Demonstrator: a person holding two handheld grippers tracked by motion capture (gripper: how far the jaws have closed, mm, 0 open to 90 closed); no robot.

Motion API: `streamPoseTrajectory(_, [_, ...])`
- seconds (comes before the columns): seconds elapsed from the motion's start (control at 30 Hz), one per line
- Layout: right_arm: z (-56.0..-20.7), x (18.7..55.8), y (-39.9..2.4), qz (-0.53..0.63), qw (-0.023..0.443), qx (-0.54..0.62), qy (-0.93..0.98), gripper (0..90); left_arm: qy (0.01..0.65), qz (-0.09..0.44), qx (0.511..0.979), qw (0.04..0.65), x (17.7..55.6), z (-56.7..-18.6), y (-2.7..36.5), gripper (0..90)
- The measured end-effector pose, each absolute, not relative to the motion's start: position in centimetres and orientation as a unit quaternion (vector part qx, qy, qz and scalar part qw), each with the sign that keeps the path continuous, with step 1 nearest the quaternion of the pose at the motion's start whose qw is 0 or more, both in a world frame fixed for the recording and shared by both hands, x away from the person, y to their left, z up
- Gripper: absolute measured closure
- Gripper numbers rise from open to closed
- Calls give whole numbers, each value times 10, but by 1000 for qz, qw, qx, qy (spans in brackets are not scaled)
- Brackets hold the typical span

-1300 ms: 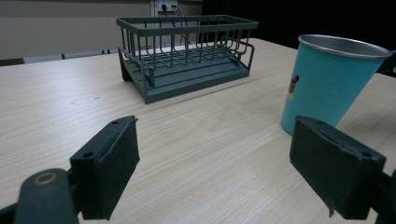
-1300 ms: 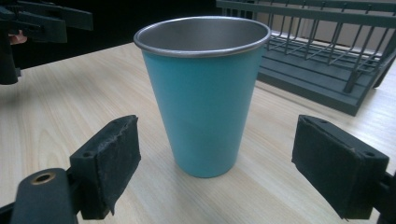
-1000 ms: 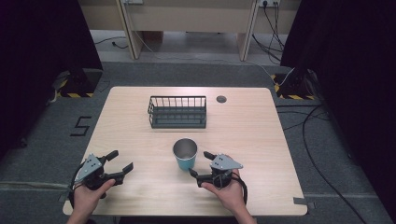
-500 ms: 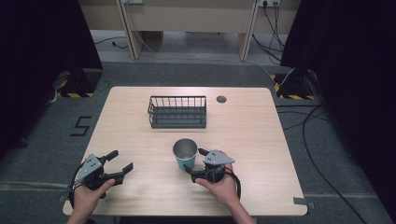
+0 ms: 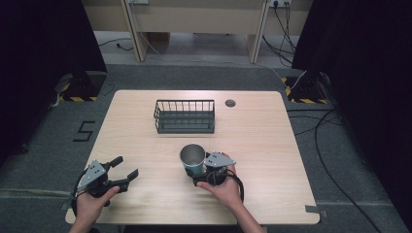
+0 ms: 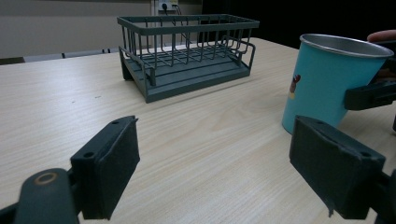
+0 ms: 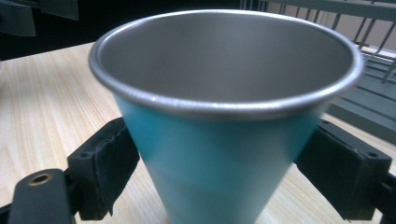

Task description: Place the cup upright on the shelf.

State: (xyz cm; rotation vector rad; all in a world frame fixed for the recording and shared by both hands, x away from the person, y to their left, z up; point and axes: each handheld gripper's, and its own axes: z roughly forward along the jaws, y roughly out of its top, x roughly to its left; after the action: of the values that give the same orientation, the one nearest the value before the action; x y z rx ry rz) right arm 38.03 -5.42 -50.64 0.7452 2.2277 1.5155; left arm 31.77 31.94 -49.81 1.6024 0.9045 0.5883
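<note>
At the near left of the table (image 5: 145, 131), the left hand-held gripper (image 5: 121, 171) is held with its jaws spread wide apart and nothing between them. Toward the far middle, a dark wire basket (image 5: 185, 116) is seen. Nearer, at the centre, a teal metal cup (image 5: 193, 159) stands upright, flanked by the pads of the right hand-held gripper (image 5: 194, 175); whether it is actually clamped cannot be told.

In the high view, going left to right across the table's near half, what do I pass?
Left gripper → teal cup → right gripper, beside the cup on its right, with the person's hand behind it.
</note>
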Motion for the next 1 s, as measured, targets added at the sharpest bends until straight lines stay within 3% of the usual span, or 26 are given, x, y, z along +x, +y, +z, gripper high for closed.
streamPoseTrajectory(1.0, [-491,386,-59,563,187,270,758,177,386,250,682,569,318,-498,320,154])
